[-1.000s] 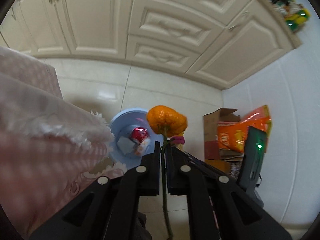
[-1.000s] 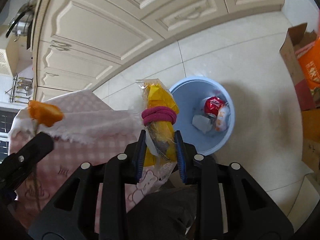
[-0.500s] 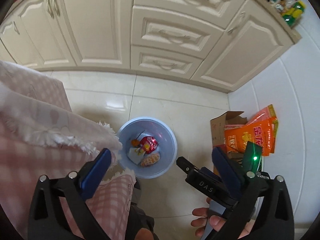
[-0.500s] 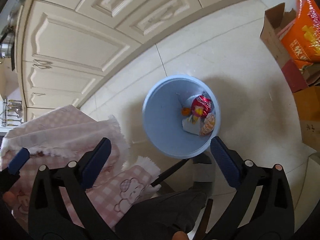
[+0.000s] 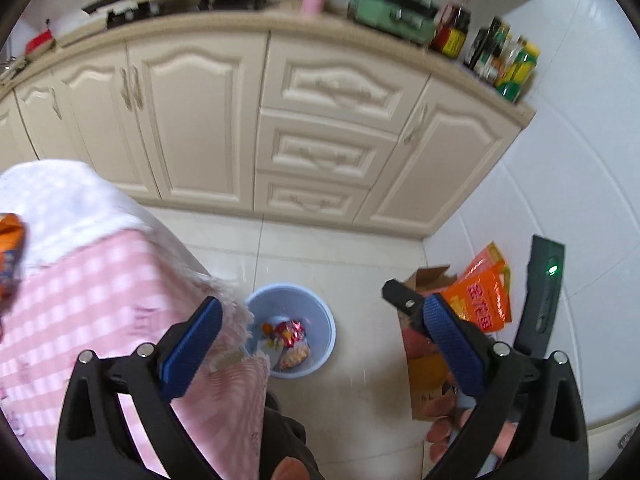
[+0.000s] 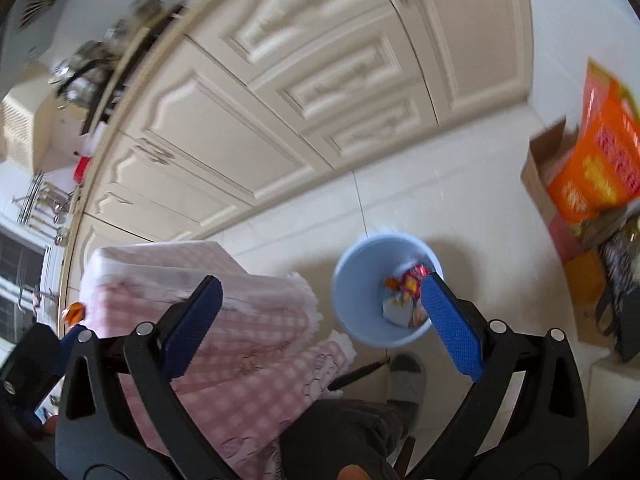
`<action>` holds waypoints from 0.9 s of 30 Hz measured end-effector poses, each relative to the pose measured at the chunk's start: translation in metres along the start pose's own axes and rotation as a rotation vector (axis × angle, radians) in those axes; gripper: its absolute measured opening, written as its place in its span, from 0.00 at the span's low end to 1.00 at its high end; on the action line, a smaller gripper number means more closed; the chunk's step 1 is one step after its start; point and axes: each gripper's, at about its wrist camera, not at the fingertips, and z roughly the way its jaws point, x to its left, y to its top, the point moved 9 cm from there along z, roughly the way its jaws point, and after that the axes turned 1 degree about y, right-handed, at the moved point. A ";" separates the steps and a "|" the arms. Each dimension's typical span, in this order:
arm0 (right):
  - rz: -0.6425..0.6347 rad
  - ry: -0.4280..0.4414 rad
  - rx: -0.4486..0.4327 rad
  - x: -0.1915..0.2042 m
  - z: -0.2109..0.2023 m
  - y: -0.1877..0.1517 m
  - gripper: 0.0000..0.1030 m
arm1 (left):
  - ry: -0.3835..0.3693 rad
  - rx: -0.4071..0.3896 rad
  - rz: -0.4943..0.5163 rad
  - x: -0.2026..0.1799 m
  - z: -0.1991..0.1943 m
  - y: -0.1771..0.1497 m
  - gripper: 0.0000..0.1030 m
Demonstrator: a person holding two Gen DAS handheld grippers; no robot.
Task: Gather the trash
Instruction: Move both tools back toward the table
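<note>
Below, the upright blue bin (image 5: 316, 316) gapes upward holding trash (image 5: 289, 338); both hand-held grippers (image 5: 320, 320) (image 6: 320, 304) spread wide, empty.

I see a pale blue bin (image 5: 290, 330) holding red and orange wrappers (image 5: 289, 332), a pink-and-white checked cloth (image 5: 100, 300) over the desk, cream cabinets (image 5: 320, 128), a white tiled floor (image 5: 340, 256), bright orange bags (image 6: 596, 168), and blue-padded black fingers (image 5: 192, 344).

My left black two-finger gripper with blue pads (image 5: 320, 322) points steeply downward, its jaws spread wide with nothing between them. My right black gripper with blue pads (image 6: 318, 304) tilts down the same way, equally wide and empty. My right hand (image 5: 466, 430) grips its handle.
</note>
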 end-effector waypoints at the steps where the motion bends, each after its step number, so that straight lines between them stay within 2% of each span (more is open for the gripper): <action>1: -0.020 0.006 -0.013 0.010 -0.009 0.002 0.94 | 0.003 -0.026 -0.001 0.004 -0.015 0.002 0.96; 7: -0.147 0.071 -0.085 0.082 -0.060 0.006 0.94 | 0.014 -0.125 -0.040 0.033 -0.086 -0.001 0.96; 13: -0.320 0.145 -0.111 0.172 -0.092 -0.015 0.94 | 0.081 -0.255 -0.070 0.079 -0.155 -0.010 0.96; 17: -0.418 0.199 -0.109 0.227 -0.100 -0.040 0.94 | 0.147 -0.322 -0.108 0.121 -0.194 -0.020 0.96; 24: -0.566 0.226 -0.080 0.300 -0.092 -0.089 0.94 | 0.296 -0.422 -0.182 0.205 -0.247 -0.049 0.96; 27: -0.624 0.232 -0.041 0.324 -0.081 -0.115 0.94 | 0.335 -0.427 -0.237 0.244 -0.259 -0.068 0.96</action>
